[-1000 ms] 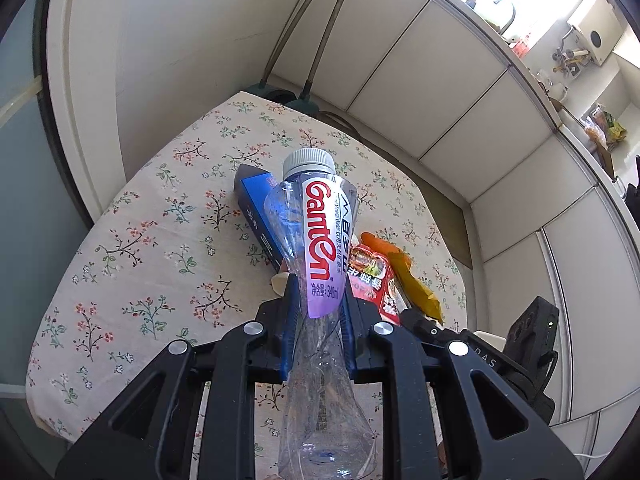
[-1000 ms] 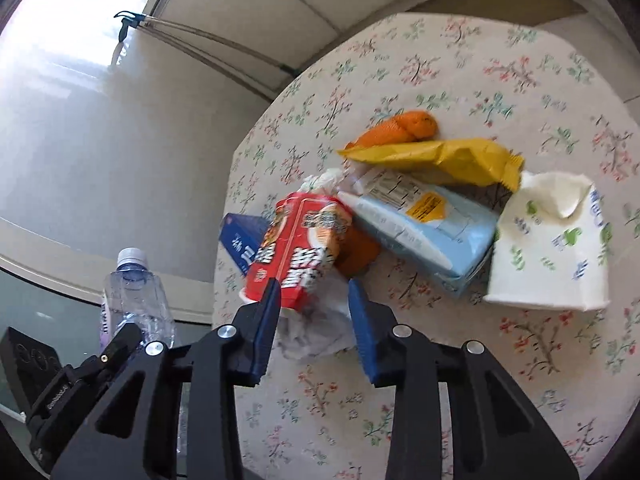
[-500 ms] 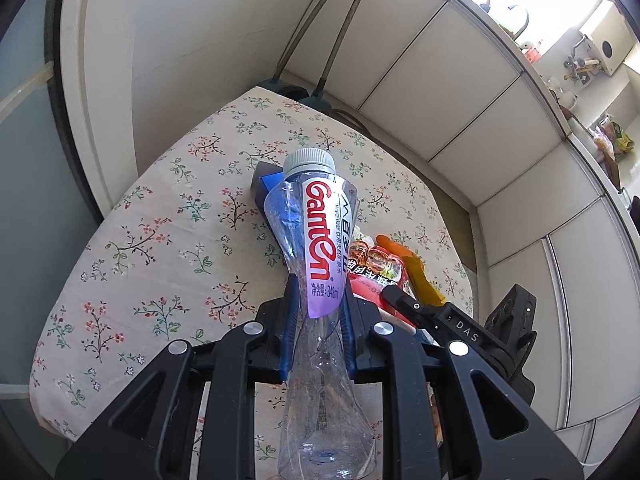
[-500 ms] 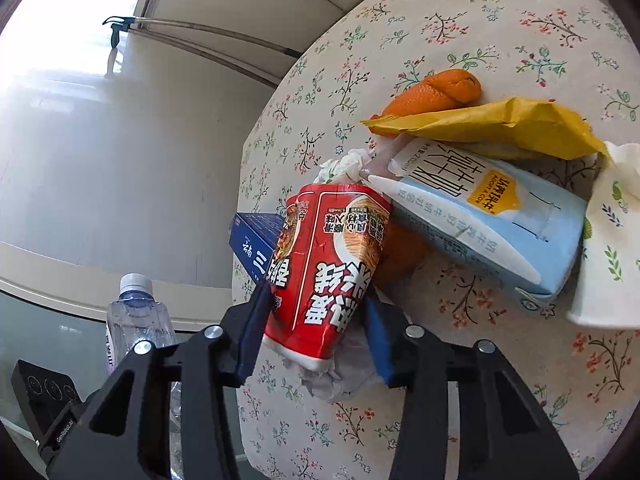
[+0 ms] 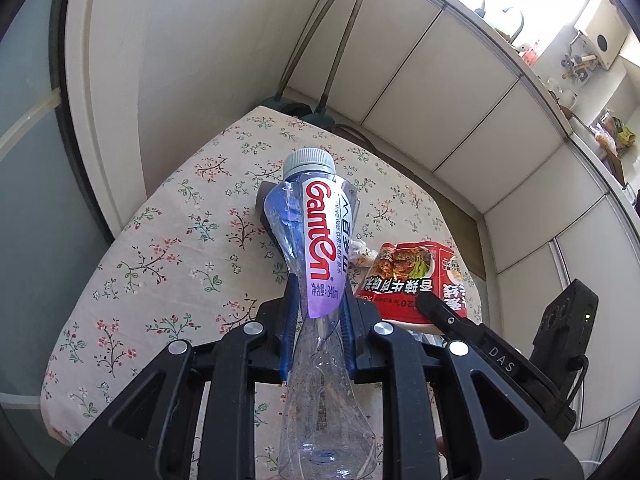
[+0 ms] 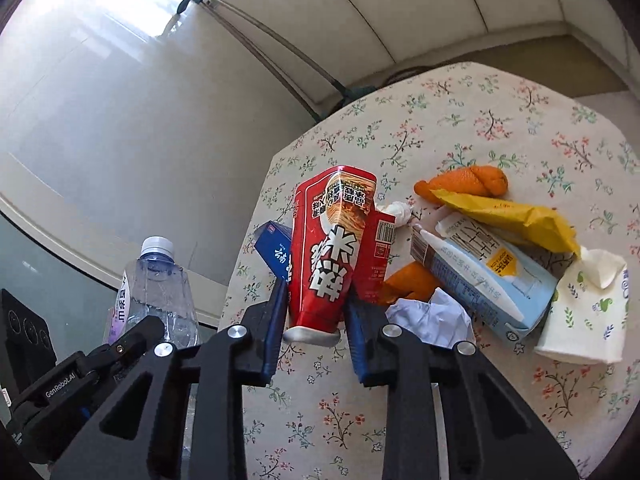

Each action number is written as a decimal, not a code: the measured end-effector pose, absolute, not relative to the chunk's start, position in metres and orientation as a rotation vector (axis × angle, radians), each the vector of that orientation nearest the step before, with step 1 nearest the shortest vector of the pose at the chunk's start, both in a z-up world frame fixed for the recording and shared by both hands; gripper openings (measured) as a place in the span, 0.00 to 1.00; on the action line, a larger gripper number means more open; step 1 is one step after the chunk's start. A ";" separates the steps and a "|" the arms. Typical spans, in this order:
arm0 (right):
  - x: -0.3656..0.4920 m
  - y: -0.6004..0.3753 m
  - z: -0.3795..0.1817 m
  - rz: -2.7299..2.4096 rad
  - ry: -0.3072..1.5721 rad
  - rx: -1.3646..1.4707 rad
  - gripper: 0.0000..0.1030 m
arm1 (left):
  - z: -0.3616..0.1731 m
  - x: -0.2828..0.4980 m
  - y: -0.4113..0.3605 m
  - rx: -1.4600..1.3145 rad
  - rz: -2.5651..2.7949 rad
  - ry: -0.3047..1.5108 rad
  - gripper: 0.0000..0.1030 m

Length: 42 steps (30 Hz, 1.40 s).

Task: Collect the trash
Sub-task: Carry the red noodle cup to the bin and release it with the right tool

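Pinching: left tongs (image 5: pixel 318 336) squeeze water bottle (image 5: pixel 316 240), cap away; right tongs (image 6: pixel 316 312) just closed, clamp upright red packet (image 6: pixel 336 248).

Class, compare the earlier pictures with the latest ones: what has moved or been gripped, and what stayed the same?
The right gripper has just been closing on the red noodle packet and lifted it off the pile; earlier it lay on the table between open jaws. The left gripper kept its squeeze on the bottle. The carton, yellow bag and tissue pack lie where they were.
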State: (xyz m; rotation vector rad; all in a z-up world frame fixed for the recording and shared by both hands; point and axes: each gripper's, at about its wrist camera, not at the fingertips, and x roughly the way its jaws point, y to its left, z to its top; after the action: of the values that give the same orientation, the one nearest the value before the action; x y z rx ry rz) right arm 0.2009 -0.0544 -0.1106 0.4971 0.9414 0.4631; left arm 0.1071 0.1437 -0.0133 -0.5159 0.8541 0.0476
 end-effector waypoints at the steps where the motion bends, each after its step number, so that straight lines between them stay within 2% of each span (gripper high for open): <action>1: 0.198 -0.055 -0.104 0.456 0.919 0.466 0.27 | -0.013 0.107 0.143 -0.516 0.046 0.849 0.18; 21: 0.147 -0.104 -0.029 0.261 0.614 0.170 0.27 | 0.009 0.106 0.082 -0.402 -0.098 0.708 0.18; 33: 0.121 -0.174 -0.008 0.068 0.529 0.125 0.27 | 0.008 0.112 0.025 -0.321 -0.189 0.696 0.18; 42: 0.115 -0.239 -0.013 -0.101 0.552 0.137 0.27 | -0.001 0.116 -0.014 -0.272 -0.238 0.716 0.18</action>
State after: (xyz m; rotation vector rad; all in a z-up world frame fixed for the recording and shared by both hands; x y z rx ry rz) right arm 0.1146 -0.2392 -0.0128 0.1374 0.5518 -0.1006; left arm 0.1164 -0.0145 -0.0010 -0.2718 0.7163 -0.2378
